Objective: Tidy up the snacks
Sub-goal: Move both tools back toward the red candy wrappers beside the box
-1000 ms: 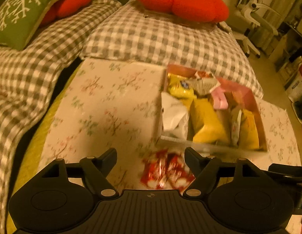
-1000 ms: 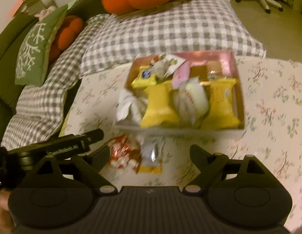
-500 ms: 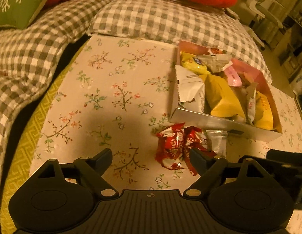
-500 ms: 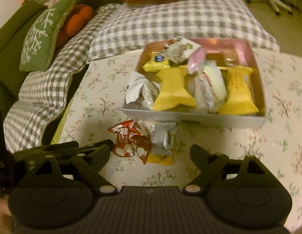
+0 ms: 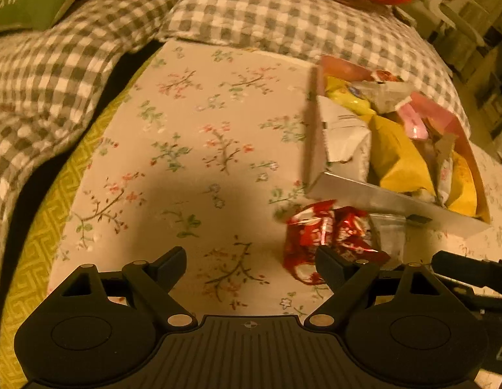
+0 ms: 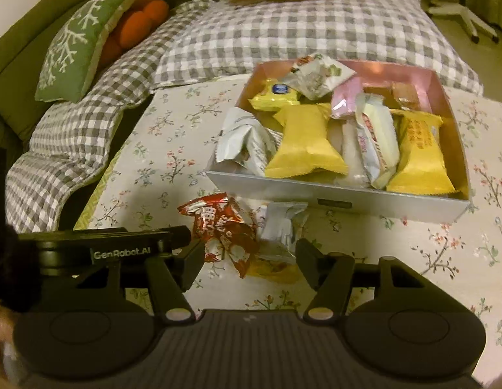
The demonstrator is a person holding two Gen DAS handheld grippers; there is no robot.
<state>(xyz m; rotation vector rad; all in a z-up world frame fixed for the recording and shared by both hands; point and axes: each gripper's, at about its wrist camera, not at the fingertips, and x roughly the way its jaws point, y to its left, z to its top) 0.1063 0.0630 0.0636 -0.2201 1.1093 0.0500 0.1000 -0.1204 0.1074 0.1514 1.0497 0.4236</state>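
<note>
The right gripper (image 6: 247, 256) is hanging low over the floral cloth (image 6: 173, 149), its jaws roughly half open and just now closing in; the red snack packet (image 6: 225, 230) and the silver packet (image 6: 281, 227) are lying between the fingertips, and whether the pads are touching them cannot be told. A yellow packet (image 6: 273, 270) is peeking out under the silver one. The left gripper (image 5: 251, 259) is standing wide open with nothing held, having just been opening; its right finger is overlapping the red snack packet (image 5: 325, 233) at about two o'clock of its view. At twelve to one o'clock of the right view, the snack box (image 6: 335, 194) is sitting full of wrapped snacks, just beyond the loose packets. Checked pillows (image 6: 283, 32) are lying further out.
</note>
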